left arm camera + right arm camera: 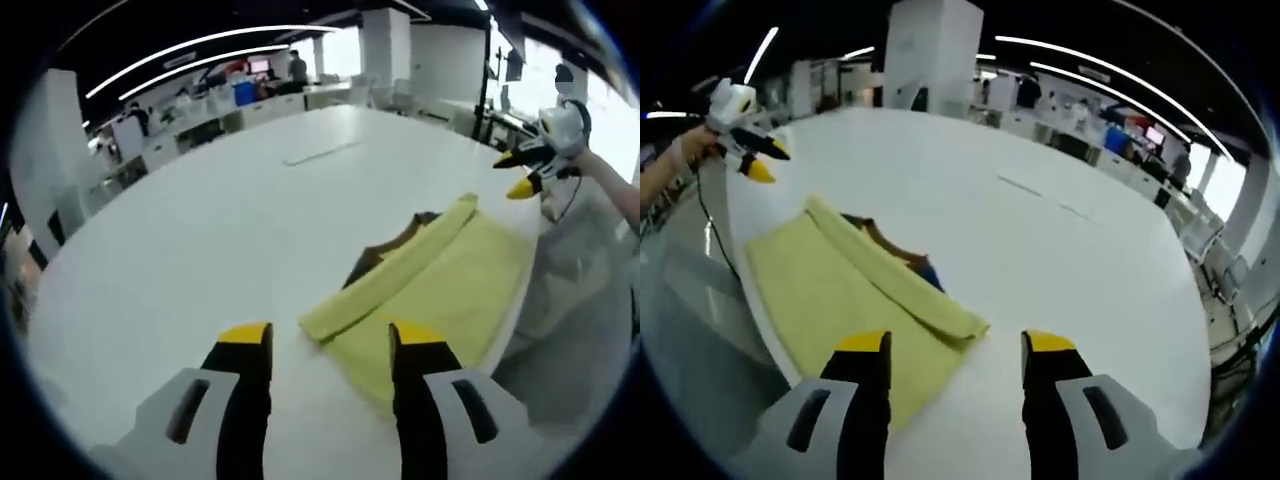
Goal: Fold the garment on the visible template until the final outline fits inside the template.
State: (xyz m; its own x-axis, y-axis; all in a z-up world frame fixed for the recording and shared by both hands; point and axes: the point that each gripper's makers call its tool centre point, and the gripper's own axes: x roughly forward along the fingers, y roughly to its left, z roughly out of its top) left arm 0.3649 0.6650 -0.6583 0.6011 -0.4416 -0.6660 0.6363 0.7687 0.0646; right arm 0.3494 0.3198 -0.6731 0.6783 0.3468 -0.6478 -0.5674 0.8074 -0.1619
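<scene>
While both the left gripper (330, 345) and right gripper (955, 350) hover wide and empty beside the yellow garment (440, 285), its table-edge overhang may slide off.

Both cams sat low over the white table (200, 230), facing each other from opp. ends of the yellow garment (440, 280), shared mid-frame.

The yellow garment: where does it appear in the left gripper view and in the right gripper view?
Left gripper view: yellow garment lies right of centre, above the right jaw.
Right gripper view: it lies left of centre, above the left jaw.
Shared landmark: its folded strip's end, on the white table.
</scene>
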